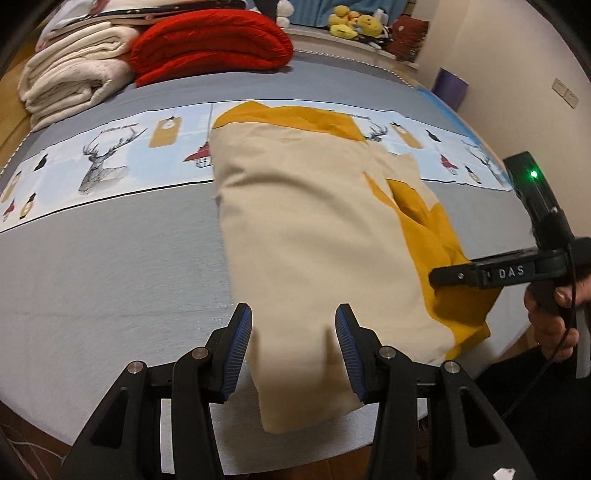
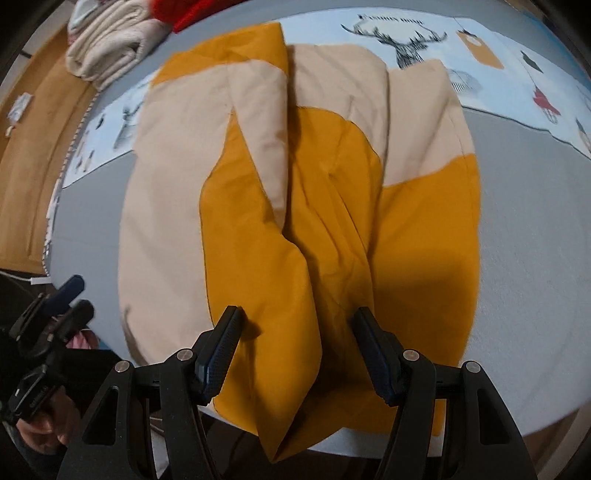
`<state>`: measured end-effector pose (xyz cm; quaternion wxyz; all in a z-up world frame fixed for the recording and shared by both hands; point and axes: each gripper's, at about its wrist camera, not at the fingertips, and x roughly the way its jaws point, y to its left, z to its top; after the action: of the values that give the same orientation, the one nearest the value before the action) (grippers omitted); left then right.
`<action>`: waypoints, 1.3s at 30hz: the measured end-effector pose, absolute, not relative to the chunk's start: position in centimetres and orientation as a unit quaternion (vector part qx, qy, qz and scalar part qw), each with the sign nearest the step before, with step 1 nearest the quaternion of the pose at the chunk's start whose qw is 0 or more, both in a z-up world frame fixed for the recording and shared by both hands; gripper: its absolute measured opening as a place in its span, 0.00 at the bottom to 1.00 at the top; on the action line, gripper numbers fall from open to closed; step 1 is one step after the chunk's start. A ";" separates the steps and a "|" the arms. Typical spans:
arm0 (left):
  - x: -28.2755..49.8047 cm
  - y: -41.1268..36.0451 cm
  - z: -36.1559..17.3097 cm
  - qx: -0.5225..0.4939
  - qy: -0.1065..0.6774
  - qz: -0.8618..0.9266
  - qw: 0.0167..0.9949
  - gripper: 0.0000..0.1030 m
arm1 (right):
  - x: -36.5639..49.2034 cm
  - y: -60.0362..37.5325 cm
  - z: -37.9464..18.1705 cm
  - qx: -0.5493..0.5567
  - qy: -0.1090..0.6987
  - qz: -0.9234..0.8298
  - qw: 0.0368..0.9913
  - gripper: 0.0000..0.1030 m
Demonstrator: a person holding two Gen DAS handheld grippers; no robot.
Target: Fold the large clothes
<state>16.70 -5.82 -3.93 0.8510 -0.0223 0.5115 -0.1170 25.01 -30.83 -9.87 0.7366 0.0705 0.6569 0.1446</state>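
Note:
A large beige and mustard-yellow garment [image 1: 314, 229] lies partly folded lengthwise on the grey bed [image 1: 110, 258]. My left gripper [image 1: 293, 317] is open, its jaws on either side of the beige near end, which hangs over the bed's front edge. My right gripper [image 2: 295, 317] is open, its jaws on either side of a bunched mustard fold [image 2: 325, 258] at the garment's near end. The right gripper also shows in the left wrist view [image 1: 432, 277], over the mustard edge. The left gripper shows at the left of the right wrist view [image 2: 70, 295].
A folded cream blanket [image 1: 74, 81] and a folded red blanket [image 1: 210, 44] lie at the bed's far left. A printed band with deer pictures [image 1: 103, 158] crosses the bed. Yellow plush toys [image 1: 351, 24] sit behind the bed. A wall [image 1: 517, 55] stands at the right.

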 end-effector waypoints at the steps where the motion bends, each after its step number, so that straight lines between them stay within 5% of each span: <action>1: 16.8 -5.6 -4.0 -0.022 0.513 -0.116 0.850 0.41 | 24.9 -30.8 -10.0 0.067 0.657 0.145 0.737 0.62; 7: 17.3 -6.0 -4.1 -0.020 0.513 -0.110 0.851 0.42 | 24.5 -30.5 -10.2 0.044 0.656 0.148 0.739 0.56; 9: 17.4 -6.1 -4.0 -0.023 0.513 -0.109 0.851 0.42 | 24.3 -30.6 -9.9 0.042 0.651 0.152 0.743 0.47; 11: 17.5 -6.1 -4.0 -0.024 0.511 -0.107 0.852 0.42 | 24.2 -30.9 -9.5 0.052 0.644 0.162 0.745 0.17; 14: 17.7 -6.2 -4.0 -0.028 0.511 -0.105 0.852 0.42 | 23.9 -30.9 -7.9 0.054 0.620 0.186 0.761 0.07; 25: 18.3 -7.2 -3.1 -0.060 0.494 -0.127 0.858 0.40 | 20.1 -38.0 0.4 0.157 0.467 0.235 0.838 0.05; 33: 18.8 -11.6 -8.3 0.024 0.589 -0.156 0.793 0.41 | 20.0 -42.1 -9.9 0.117 0.628 0.133 0.757 0.05; 39: 18.5 -11.5 -8.8 0.039 0.608 -0.159 0.777 0.41 | 20.5 -40.3 -12.2 0.083 0.649 0.141 0.743 0.05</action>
<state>18.45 -11.54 -8.75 0.7771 0.0392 0.6077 -0.1590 20.46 -40.28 -12.17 0.7429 0.0834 0.6491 0.1408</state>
